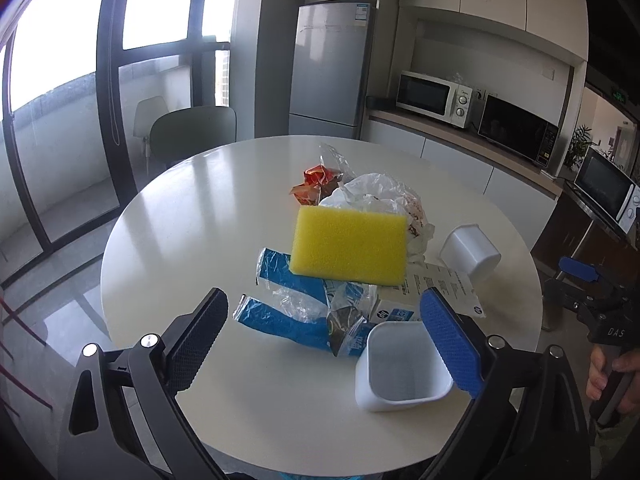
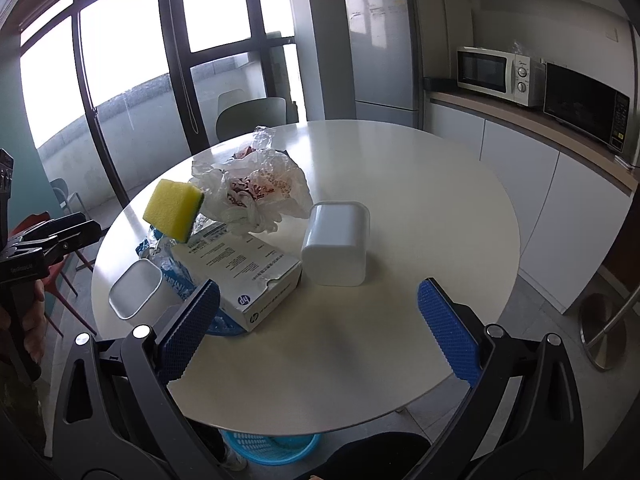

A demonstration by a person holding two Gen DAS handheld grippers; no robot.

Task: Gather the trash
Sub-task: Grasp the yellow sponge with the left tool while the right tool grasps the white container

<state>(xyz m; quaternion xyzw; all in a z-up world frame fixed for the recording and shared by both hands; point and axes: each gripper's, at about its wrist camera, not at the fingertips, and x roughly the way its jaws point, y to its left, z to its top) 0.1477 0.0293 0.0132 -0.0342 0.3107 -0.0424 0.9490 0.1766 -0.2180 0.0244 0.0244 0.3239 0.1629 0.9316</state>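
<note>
Trash lies heaped mid-frame on the round white table [image 1: 200, 208]: blue plastic wrappers [image 1: 280, 312], a white HP box [image 2: 244, 272], a crumpled clear bag [image 2: 256, 188], a red wrapper [image 1: 316, 184], with a yellow sponge [image 1: 350, 246] perched on top and two white tubs [image 2: 336, 248] [image 1: 400, 368] alongside. The left gripper [image 1: 324, 344] hovers with jaws wide and empty, wrappers straight ahead between its fingers, so it looks nearer. The right gripper [image 2: 320, 328], equally wide and empty, has the pile toward its upper left. Only the right view shows a blue basket [image 2: 272, 448] under the table edge, probably the bin.
</note>
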